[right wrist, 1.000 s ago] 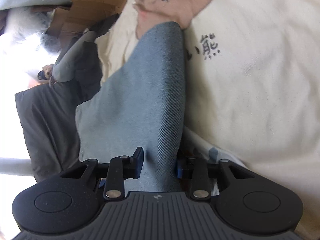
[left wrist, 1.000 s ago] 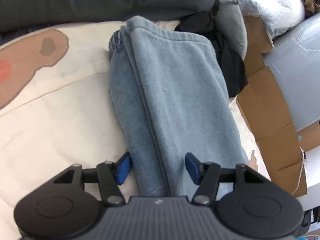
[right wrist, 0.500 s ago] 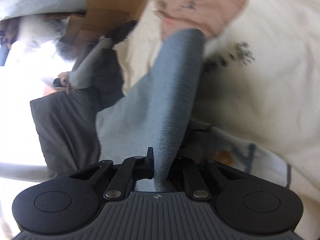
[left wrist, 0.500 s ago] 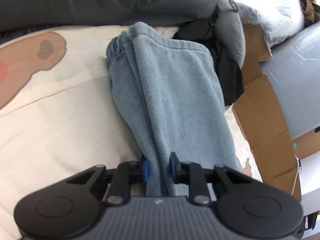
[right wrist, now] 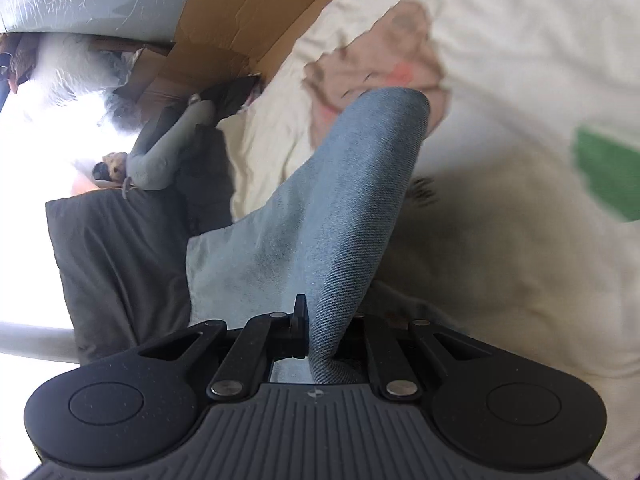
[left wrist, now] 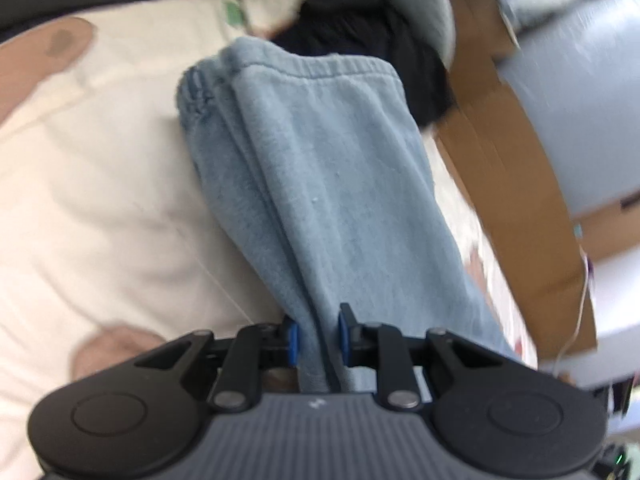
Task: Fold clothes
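Note:
A pair of light blue sweatpants (left wrist: 320,184) lies folded lengthwise on a cream bedspread (left wrist: 100,200), its elastic waistband at the far end. My left gripper (left wrist: 316,340) is shut on the near end of the sweatpants, the blue pads pinching a thick bunch of cloth. In the right wrist view the blue sweatpants (right wrist: 352,208) rise in a taut ridge off the bedspread (right wrist: 520,240). My right gripper (right wrist: 324,332) is shut on that lifted edge, and the cloth hides its right finger.
Flattened brown cardboard (left wrist: 508,168) and a grey plastic-wrapped block (left wrist: 580,100) run along the bed's right side. Dark clothes (left wrist: 372,40) are heaped beyond the waistband. A dark grey blanket (right wrist: 116,264) and a grey neck pillow (right wrist: 168,148) lie left in the right wrist view.
Both grippers went from open around the sweatpants to shut on the cloth. The right one has then lifted its end clear of the bed, and the left one has pulled its end back.

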The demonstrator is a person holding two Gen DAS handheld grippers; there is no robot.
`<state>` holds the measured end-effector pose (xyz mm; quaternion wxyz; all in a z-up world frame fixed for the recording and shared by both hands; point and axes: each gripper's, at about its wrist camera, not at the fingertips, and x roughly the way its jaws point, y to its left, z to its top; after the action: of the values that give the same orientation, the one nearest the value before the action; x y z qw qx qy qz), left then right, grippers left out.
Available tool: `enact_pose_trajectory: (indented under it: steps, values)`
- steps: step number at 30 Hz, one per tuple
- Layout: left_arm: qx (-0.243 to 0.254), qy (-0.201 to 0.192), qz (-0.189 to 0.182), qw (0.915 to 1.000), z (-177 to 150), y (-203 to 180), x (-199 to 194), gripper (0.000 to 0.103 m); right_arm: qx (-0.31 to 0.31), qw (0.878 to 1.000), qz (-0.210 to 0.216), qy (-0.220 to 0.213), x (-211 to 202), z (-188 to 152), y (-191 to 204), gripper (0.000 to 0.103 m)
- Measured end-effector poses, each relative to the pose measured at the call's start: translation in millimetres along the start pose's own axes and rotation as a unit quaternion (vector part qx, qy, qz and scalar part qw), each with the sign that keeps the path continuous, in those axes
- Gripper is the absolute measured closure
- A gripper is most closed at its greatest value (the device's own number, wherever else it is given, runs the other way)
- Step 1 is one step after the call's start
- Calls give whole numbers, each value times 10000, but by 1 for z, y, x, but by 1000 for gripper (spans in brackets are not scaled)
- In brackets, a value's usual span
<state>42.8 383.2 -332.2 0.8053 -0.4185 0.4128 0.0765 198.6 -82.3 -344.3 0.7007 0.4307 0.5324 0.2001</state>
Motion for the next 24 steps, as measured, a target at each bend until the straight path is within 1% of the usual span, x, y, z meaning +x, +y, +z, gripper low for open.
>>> enact_pose_trajectory:
  steps: [3,6,9,13,16,22,24]
  values:
    - [200,319,-150,9992,-16,-20,6,83,116,9996,-149,-205,-29,4,-12,98]
    - [481,614,-160,9968,-34,-39,16,83,135,9990,-272,-328,-55,9,-24,98]
    - [574,857,-209,9944,-48,-53,27,83,106,9984,-421,-375,-77,14,-38,98]
    - [787,1057,-302,9908,-64,-69,39,83,150,9970,-619,-433,-98,17,-60,98]
    - [1034,1132,-329,9876,-75,-79,41,83,245,9960,-700,-490,-109,19,-71,98]
    - [1159,1293,-439,9838,-74,-94,54,83,205,9944,-842,-602,-131,29,-77,98]
    - [1203,1389,-541,9815,-82,-98,57,83,241,9930,-918,-701,-143,37,-79,98]
